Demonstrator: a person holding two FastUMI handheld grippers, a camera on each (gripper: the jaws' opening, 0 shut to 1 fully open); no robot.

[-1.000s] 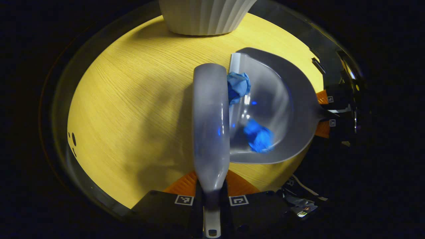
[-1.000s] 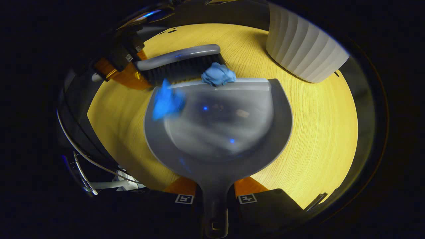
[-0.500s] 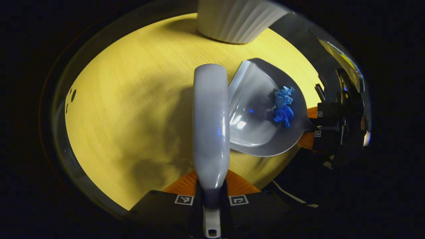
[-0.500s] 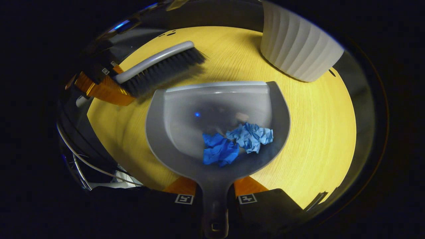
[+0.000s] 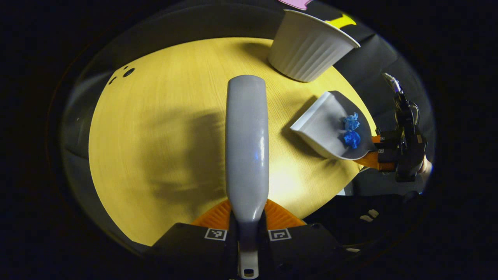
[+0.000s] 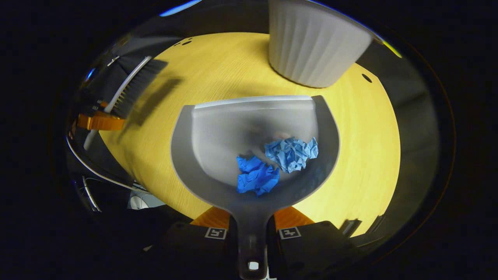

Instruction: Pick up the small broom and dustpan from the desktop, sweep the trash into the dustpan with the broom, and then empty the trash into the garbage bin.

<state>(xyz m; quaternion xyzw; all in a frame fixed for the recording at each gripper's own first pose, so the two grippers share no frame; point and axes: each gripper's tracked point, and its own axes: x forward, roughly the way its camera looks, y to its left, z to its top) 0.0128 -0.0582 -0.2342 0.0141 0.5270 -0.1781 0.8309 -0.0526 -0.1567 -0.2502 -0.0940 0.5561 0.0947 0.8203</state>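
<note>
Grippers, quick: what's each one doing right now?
Left gripper: closed on the broom handle.
Right gripper: closed on the dustpan handle, two blue paper balls inside.

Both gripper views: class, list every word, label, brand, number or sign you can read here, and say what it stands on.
No readable words, brands or numbers.
Left gripper: two square black-and-white coded markers flanking the broom handle; patterns, not text.
Right gripper: two similar markers flanking the dustpan handle.
Garbage bin, broom, dustpan: no label visible.
</note>
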